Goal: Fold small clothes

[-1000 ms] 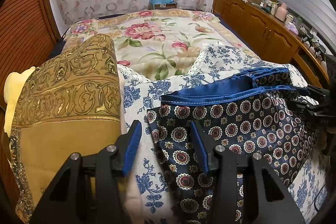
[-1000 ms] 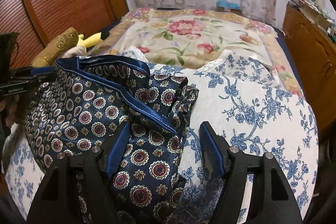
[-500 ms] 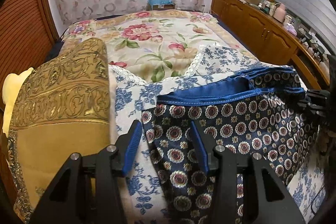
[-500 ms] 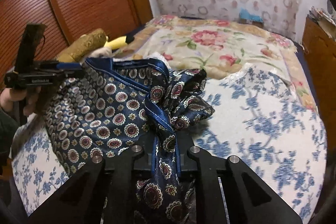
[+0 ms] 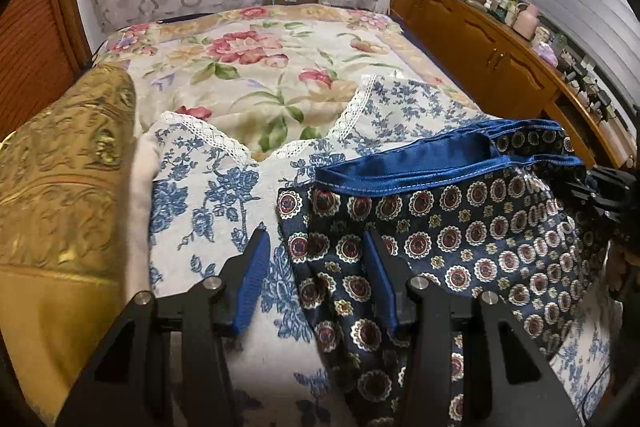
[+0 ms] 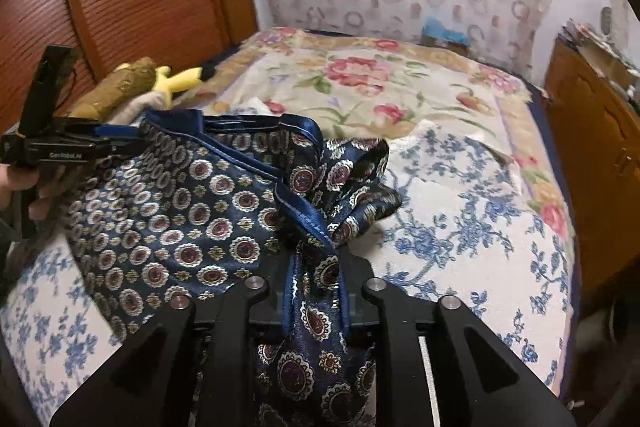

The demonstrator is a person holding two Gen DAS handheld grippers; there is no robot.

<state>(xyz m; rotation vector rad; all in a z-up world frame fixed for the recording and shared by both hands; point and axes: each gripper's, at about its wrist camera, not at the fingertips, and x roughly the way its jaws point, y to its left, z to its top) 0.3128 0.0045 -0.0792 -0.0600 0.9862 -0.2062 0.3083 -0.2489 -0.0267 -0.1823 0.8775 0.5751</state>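
Note:
Navy medallion-print shorts with a bright blue waistband lie on a blue-flowered white cloth on the bed. My left gripper stands open over the shorts' left edge; cloth lies between its blue pads but they do not press it. In the right wrist view, my right gripper is shut on a bunched fold of the shorts at the waistband, its jaws easing slightly wider. The left gripper shows at the far left, held by a hand.
A gold brocade cushion lies at the left, with a yellow plush toy beyond it. The floral bedspread stretches to the back wall. A wooden cabinet with clutter on top runs along the right side.
My right gripper shut on the shorts' waistband edge and lifted the bunched cloth a little. My left gripper moved in closer over the shorts' left edge, still open.

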